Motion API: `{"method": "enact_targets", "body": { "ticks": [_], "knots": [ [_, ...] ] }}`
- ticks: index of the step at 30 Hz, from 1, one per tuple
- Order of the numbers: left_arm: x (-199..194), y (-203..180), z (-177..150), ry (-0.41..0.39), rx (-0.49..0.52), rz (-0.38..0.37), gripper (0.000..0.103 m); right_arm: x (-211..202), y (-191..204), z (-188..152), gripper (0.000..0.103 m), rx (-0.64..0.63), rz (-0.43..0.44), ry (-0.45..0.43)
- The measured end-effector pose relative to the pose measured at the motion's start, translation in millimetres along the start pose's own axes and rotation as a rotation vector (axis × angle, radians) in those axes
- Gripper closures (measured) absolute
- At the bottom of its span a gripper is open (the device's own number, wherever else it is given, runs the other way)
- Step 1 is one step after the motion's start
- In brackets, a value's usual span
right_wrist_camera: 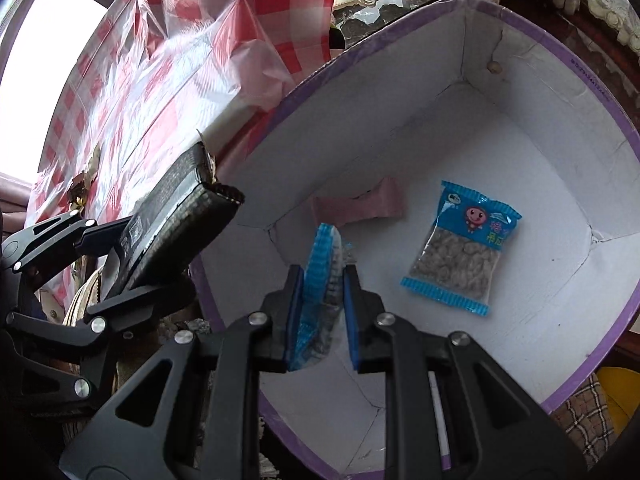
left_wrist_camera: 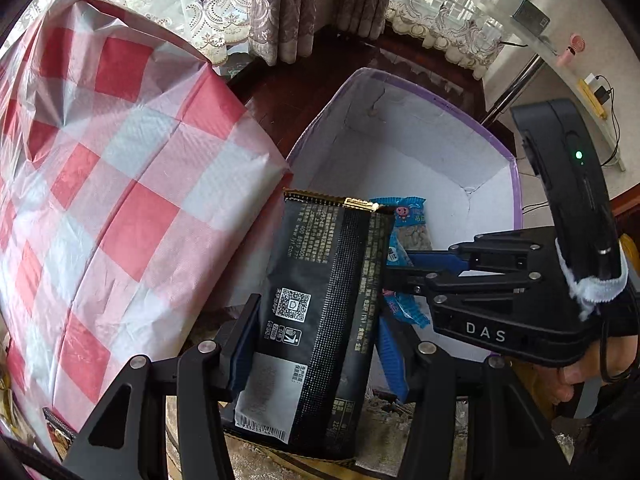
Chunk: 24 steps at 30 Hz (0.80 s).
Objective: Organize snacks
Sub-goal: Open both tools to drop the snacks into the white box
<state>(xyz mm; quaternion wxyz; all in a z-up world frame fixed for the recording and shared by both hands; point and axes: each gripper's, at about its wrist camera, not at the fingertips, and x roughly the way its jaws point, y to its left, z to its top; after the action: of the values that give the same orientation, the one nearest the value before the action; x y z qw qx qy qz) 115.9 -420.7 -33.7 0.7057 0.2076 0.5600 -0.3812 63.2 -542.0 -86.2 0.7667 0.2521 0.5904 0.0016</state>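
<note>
My left gripper (left_wrist_camera: pixel 316 344) is shut on a tall black snack pouch (left_wrist_camera: pixel 320 312) with a gold top edge, held upright at the near rim of a white box with purple trim (left_wrist_camera: pixel 516 184). It shows in the right wrist view (right_wrist_camera: pixel 176 224) at the left. My right gripper (right_wrist_camera: pixel 320 292) is shut on a small blue snack packet (right_wrist_camera: pixel 320 280), held edge-on over the box (right_wrist_camera: pixel 560 52). It shows in the left wrist view (left_wrist_camera: pixel 400 272) behind the pouch. Another blue nut packet (right_wrist_camera: pixel 460 248) lies flat on the box floor, with a pink wrapper (right_wrist_camera: pixel 360 204) near the far wall.
A large red-and-white checked plastic bag (left_wrist_camera: pixel 100 184) bulges at the left, touching the box's side; it also shows in the right wrist view (right_wrist_camera: pixel 160 80). Dark wooden surface (left_wrist_camera: pixel 304 92) and lace curtains (left_wrist_camera: pixel 280 4) lie behind. A yellow object (right_wrist_camera: pixel 616 396) sits at the lower right.
</note>
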Motion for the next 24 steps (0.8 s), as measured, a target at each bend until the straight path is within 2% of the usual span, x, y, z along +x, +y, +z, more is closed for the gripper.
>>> {"method": "enact_targets", "body": {
  "ticks": [4, 8, 10, 13, 15, 16, 21, 24],
  "knots": [
    [4, 2, 3, 0.008, -0.026, 0.002, 0.048, 7, -6, 1, 0.080, 0.018, 0.002, 0.014],
    [3, 2, 4, -0.002, -0.031, 0.018, 0.036, 7, -11, 2, 0.076, 0.029, -0.013, 0.014],
    [1, 3, 4, -0.012, -0.037, 0.023, 0.035, 3, -9, 0, 0.076, 0.027, 0.004, 0.007],
    [-4, 7, 4, -0.036, -0.064, 0.034, 0.035, -4, -3, 2, 0.066, 0.014, -0.009, -0.010],
    [-11, 13, 2, -0.066, -0.095, 0.034, 0.035, -9, 3, 4, 0.054, 0.006, -0.009, -0.027],
    [-16, 16, 0, -0.085, -0.110, 0.033, 0.035, -11, 7, 3, 0.053, -0.003, -0.011, -0.035],
    [-48, 33, -13, -0.214, -0.160, 0.064, 0.034, -28, 34, 7, 0.052, -0.035, -0.010, -0.095],
    [-73, 47, -30, -0.295, -0.195, 0.144, 0.034, -33, 61, 8, 0.052, -0.090, -0.035, -0.118]
  ]
}}
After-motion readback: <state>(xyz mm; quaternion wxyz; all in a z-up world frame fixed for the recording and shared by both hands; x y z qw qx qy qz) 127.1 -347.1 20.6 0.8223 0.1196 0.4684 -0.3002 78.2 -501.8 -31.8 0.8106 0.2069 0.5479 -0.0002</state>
